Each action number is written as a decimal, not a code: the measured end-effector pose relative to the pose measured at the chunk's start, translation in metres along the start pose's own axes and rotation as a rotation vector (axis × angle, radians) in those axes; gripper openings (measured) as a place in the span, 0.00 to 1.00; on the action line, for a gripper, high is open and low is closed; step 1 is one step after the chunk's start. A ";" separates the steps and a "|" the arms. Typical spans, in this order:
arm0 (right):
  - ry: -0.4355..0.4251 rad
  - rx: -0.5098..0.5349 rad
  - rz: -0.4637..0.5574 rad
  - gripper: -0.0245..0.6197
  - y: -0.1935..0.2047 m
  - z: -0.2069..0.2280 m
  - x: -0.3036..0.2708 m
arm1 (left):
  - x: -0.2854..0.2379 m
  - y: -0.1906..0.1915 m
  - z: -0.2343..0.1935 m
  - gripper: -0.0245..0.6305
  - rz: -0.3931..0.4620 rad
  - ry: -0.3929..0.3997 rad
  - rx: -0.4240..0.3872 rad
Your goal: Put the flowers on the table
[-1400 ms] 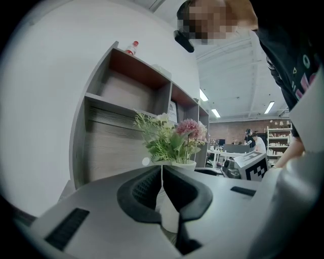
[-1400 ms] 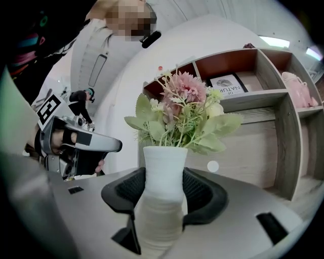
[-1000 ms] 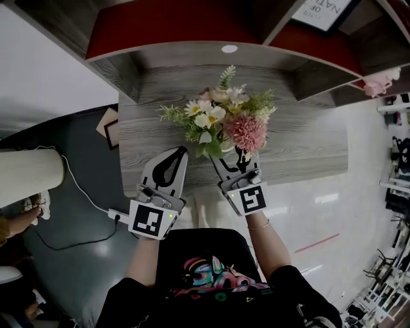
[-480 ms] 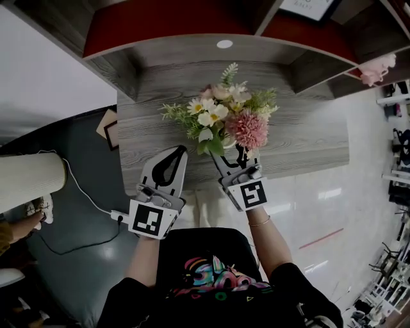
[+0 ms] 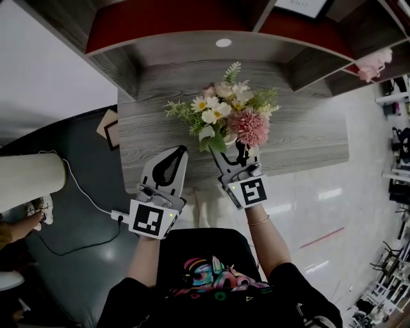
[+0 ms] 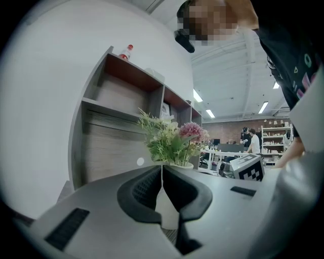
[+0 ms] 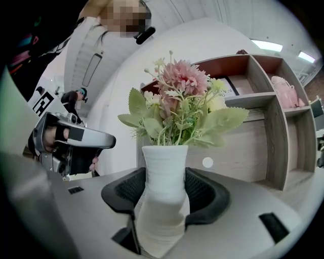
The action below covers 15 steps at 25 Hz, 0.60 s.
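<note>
A bouquet of pink, white and green flowers (image 5: 225, 115) stands in a white ribbed vase (image 7: 163, 202). My right gripper (image 5: 236, 150) is shut on the vase, one pad on each side of its body (image 7: 164, 174). The bunch sits over the front middle of the grey wood table (image 5: 301, 138); whether the vase's base touches the top is hidden. My left gripper (image 5: 180, 151) is shut and empty, level with the table's front edge, just left of the vase. In the left gripper view the flowers (image 6: 172, 139) rise beyond the closed tips (image 6: 162, 169).
A grey shelf unit with red-backed compartments (image 5: 154, 19) stands behind the table. A pink object (image 5: 373, 64) sits on a shelf at the right. A cable and power strip (image 5: 115, 216) lie on the dark floor at the left, near a small frame (image 5: 110, 131).
The right gripper and the vase have edged very slightly away from me over the table. The left gripper has stayed where it was.
</note>
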State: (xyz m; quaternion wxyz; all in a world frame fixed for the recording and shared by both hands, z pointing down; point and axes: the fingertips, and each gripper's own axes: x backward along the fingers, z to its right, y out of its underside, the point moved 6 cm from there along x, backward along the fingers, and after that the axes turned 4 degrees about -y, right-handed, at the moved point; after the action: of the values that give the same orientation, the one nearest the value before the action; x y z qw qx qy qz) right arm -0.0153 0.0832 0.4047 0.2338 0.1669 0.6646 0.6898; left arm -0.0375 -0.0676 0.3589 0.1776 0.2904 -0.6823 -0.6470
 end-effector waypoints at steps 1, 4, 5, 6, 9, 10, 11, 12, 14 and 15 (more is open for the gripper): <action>-0.002 -0.002 0.000 0.42 0.000 -0.001 0.001 | 0.001 0.000 0.001 0.08 0.001 0.001 -0.001; 0.011 -0.016 0.053 0.45 -0.001 -0.004 0.005 | 0.004 -0.001 0.003 0.08 0.014 0.001 0.003; 0.013 -0.018 0.043 0.45 -0.001 -0.005 0.007 | 0.004 -0.003 0.004 0.08 0.021 -0.002 0.011; 0.011 -0.018 0.016 0.46 -0.001 -0.006 0.010 | 0.005 -0.004 0.005 0.08 0.025 -0.003 0.016; 0.019 -0.031 0.043 0.47 -0.004 -0.007 0.013 | 0.007 -0.005 0.007 0.08 0.012 0.009 -0.004; 0.021 -0.036 0.058 0.47 -0.005 -0.007 0.013 | 0.007 -0.005 0.007 0.08 0.011 0.009 -0.006; 0.018 -0.037 0.051 0.47 -0.006 -0.007 0.015 | 0.008 -0.006 0.007 0.08 0.014 0.008 -0.007; 0.014 -0.036 0.037 0.47 -0.005 -0.007 0.016 | 0.008 -0.006 0.008 0.08 0.017 0.007 -0.007; 0.021 -0.036 0.055 0.47 -0.006 -0.005 0.017 | 0.007 -0.007 0.008 0.08 0.021 0.005 -0.008; 0.027 -0.038 0.073 0.47 -0.008 -0.004 0.017 | 0.006 -0.007 0.008 0.08 0.023 0.004 -0.007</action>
State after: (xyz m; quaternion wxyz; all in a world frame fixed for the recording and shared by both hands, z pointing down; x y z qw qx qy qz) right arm -0.0308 0.0894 0.3956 0.2024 0.1772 0.6480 0.7126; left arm -0.0458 -0.0651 0.3499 0.1876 0.2833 -0.6828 -0.6468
